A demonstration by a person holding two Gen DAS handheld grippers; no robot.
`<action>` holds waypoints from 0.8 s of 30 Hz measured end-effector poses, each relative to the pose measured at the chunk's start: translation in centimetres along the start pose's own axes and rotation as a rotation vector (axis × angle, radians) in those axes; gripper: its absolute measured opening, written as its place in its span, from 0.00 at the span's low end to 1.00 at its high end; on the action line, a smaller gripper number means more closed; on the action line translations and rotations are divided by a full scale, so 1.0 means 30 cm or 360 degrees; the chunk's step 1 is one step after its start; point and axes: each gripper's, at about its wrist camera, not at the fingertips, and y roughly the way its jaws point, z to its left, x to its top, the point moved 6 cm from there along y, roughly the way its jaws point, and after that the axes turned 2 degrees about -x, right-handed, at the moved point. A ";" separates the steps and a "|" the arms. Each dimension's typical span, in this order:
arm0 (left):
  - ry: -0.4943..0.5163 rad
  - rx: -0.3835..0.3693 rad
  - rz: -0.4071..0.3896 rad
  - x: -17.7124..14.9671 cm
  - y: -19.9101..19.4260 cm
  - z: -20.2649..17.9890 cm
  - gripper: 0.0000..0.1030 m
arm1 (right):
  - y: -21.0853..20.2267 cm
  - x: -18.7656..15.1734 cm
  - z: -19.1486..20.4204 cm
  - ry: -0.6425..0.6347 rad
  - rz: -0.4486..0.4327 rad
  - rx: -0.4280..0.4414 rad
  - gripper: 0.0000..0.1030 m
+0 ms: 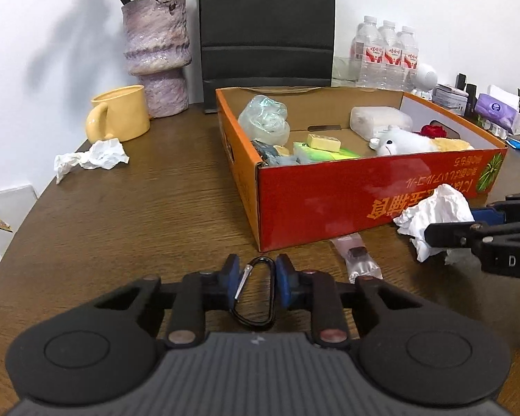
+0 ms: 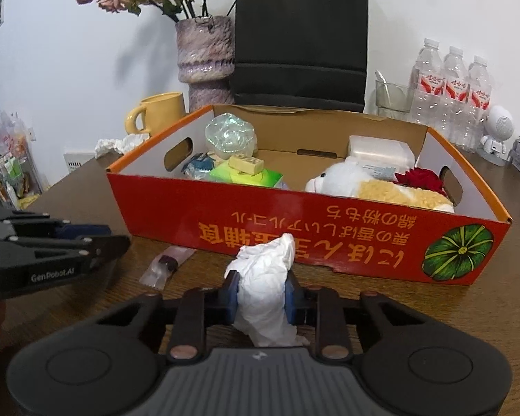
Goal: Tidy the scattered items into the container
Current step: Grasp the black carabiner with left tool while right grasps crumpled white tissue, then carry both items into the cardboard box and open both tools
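Left wrist view shows my left fingers (image 1: 258,279) closed on a black carabiner (image 1: 256,294), held above the worktop (image 1: 138,208), with the red cardboard box (image 1: 329,201) ahead and slightly right of them. My right fingers (image 2: 261,293) grip a crumpled tissue (image 2: 263,287) just short of the box's near wall. Another tissue (image 1: 92,157) lies far ahead-left beside a yellow mug (image 1: 119,114).

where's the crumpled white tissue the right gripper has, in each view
Left wrist view: crumpled white tissue at far right, pinched by the right gripper, before the box's red wall.
Right wrist view: bottom centre, between the blue pads.
Shared landmark: the orange-red cardboard box just behind it.
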 end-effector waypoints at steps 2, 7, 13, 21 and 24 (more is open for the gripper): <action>-0.0012 0.0012 -0.0009 -0.003 -0.010 -0.001 0.22 | -0.011 0.003 -0.004 0.0007 -0.0023 0.0002 0.22; -0.0059 0.0062 -0.0103 0.005 -0.069 0.004 0.22 | -0.049 0.012 -0.010 0.0029 -0.0082 0.0021 0.21; -0.0096 0.0053 -0.0209 0.021 -0.160 -0.021 0.22 | -0.087 0.021 -0.019 0.0048 -0.0121 0.0058 0.21; -0.0094 -0.0006 -0.0315 0.096 -0.228 -0.087 0.22 | -0.146 0.047 -0.047 0.0069 -0.0193 0.0095 0.21; -0.0104 -0.0031 -0.0354 0.140 -0.235 -0.108 0.22 | -0.171 0.071 -0.063 0.0075 -0.0233 0.0111 0.21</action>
